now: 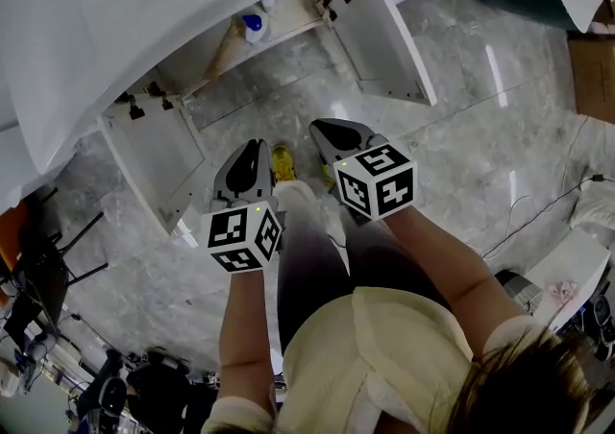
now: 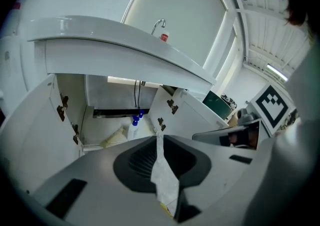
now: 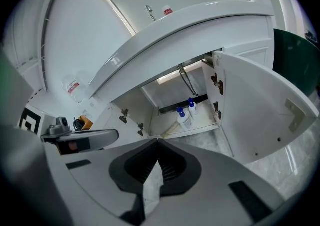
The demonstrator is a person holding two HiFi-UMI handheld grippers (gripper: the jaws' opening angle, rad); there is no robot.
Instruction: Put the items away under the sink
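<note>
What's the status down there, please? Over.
Left tool and right tool shut, empty. Blue-capped bottles inside the cabinet, doors open. Nothing blocks the opening.

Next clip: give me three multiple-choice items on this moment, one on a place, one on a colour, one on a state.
1. Where do the two bottles stand? A) on the floor B) inside the cabinet under the sink C) beside the tap
2. What colour are their caps? A) red B) green C) blue
3. How are the cabinet doors? A) both open B) both shut C) only one open
1 B: they stand on the cabinet's floor. 2 C: blue tops show in both gripper views. 3 A: each door stands swung out to its side.
</note>
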